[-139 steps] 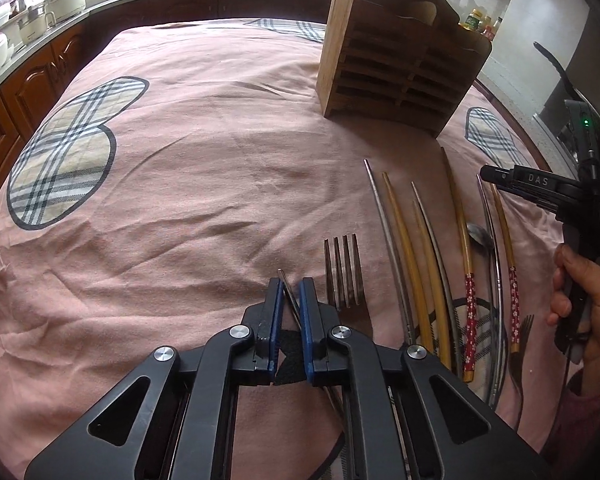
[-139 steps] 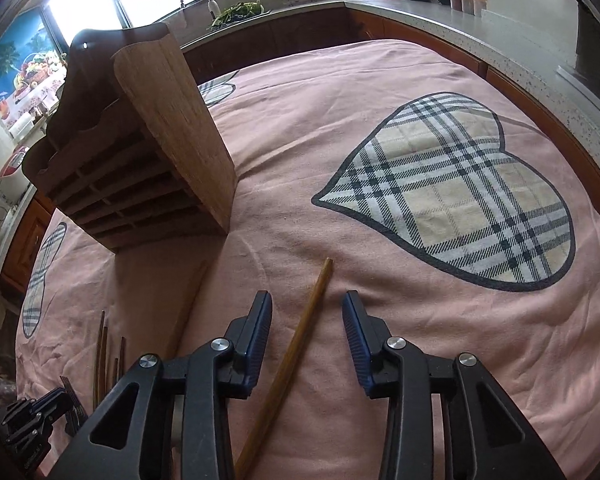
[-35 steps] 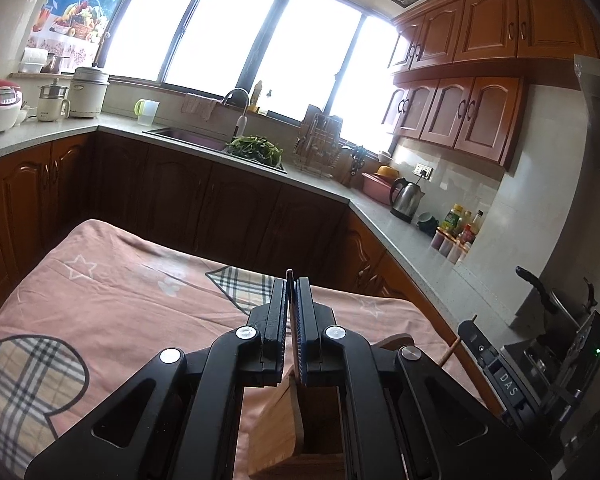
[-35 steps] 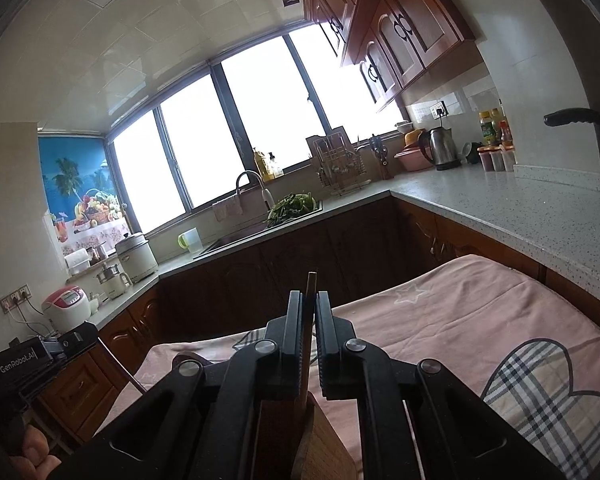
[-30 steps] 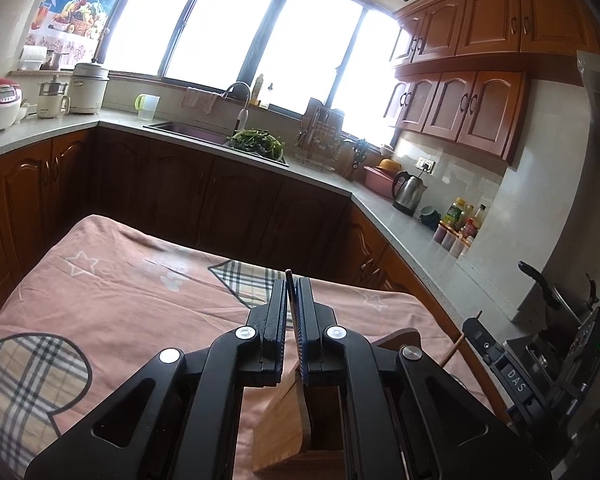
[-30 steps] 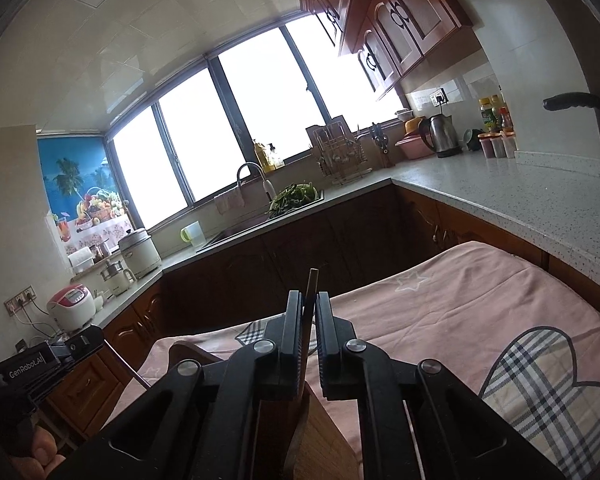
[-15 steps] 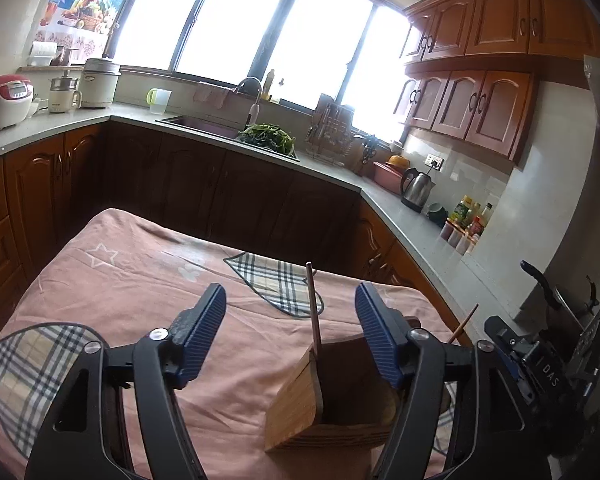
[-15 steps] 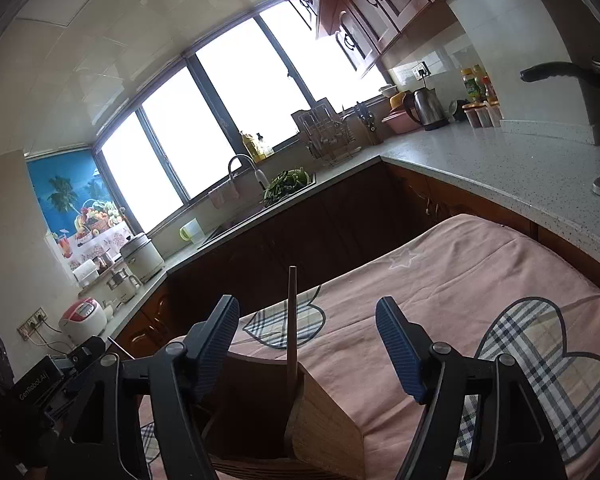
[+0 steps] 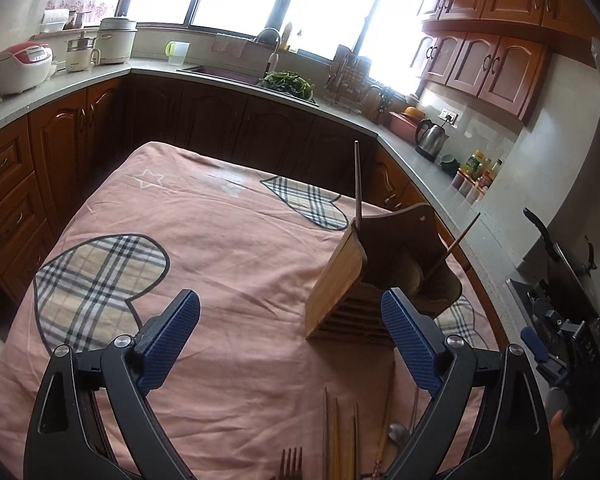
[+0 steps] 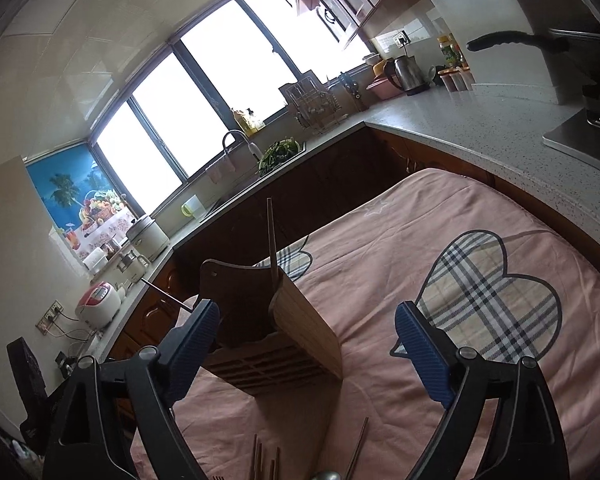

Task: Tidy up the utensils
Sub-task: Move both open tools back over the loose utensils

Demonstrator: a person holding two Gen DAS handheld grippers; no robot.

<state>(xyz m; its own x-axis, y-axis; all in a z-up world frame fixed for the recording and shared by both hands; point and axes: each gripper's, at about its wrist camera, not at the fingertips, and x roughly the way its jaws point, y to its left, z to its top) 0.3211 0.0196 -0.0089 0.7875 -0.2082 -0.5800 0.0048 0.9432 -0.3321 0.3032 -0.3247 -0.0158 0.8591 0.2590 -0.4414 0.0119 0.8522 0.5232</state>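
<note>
On the pink cloth of the table [image 9: 228, 240] stands our wooden holder [image 9: 342, 280], upright, with two chopsticks poking out of it: one [image 9: 357, 184] near its left corner, standing almost straight, the other [image 9: 458, 240] leaning off to the right. We've got the left tongs [image 9: 290, 340] spread wide and still opening, nothing between them, just short of the holder. Same story on the right tongs [image 10: 306, 350]: wide, opening, empty, with the holder just ahead of the left pad. Down at the near edge of the cloth lie the waiting utensils: a fork [image 9: 292, 462], more chopsticks [image 9: 334, 432] and a spoon [image 9: 398, 434], side by side.
</note>
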